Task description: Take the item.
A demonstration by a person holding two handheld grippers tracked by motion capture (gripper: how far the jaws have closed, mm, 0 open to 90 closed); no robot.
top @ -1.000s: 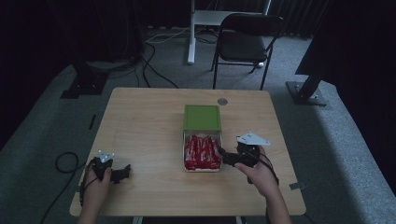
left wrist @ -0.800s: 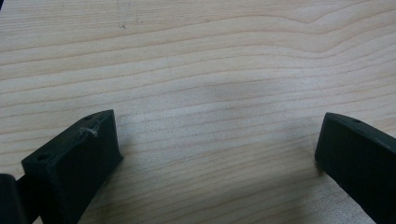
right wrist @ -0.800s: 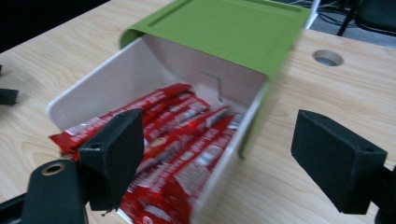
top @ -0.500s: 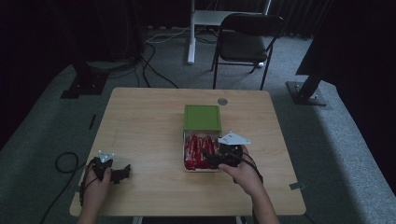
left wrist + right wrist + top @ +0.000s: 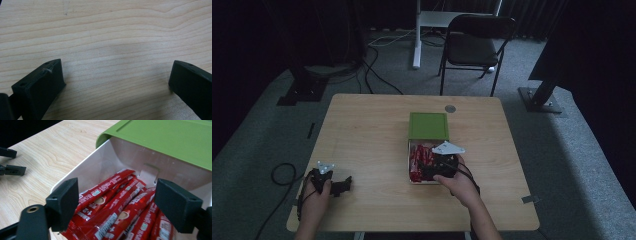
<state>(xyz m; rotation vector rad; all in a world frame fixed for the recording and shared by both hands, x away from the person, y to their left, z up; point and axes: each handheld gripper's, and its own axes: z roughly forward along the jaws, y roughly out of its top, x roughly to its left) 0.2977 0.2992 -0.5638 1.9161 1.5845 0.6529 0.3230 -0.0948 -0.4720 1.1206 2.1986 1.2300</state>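
Two grippers are at work on the wooden table (image 5: 372, 135). Right gripper (image 5: 116, 202) hangs over the open white tray (image 5: 100, 167) of a box, jaws spread wide on either side of the red sachets (image 5: 117, 220) that lie packed side by side in it; the jaws have just been closing a little, and the sachets lie beneath and between them, with no pad clearly pressing on any. In the high view this gripper (image 5: 424, 172) sits over the tray's near end, the hand (image 5: 459, 185) behind it. Box's green lid (image 5: 428, 125) covers the far half of the tray, so the sachets (image 5: 419, 159) show in the near half. Left gripper (image 5: 116, 82) rests near the table's near left corner, well apart from the box, its jaws spread with bare wood between them.
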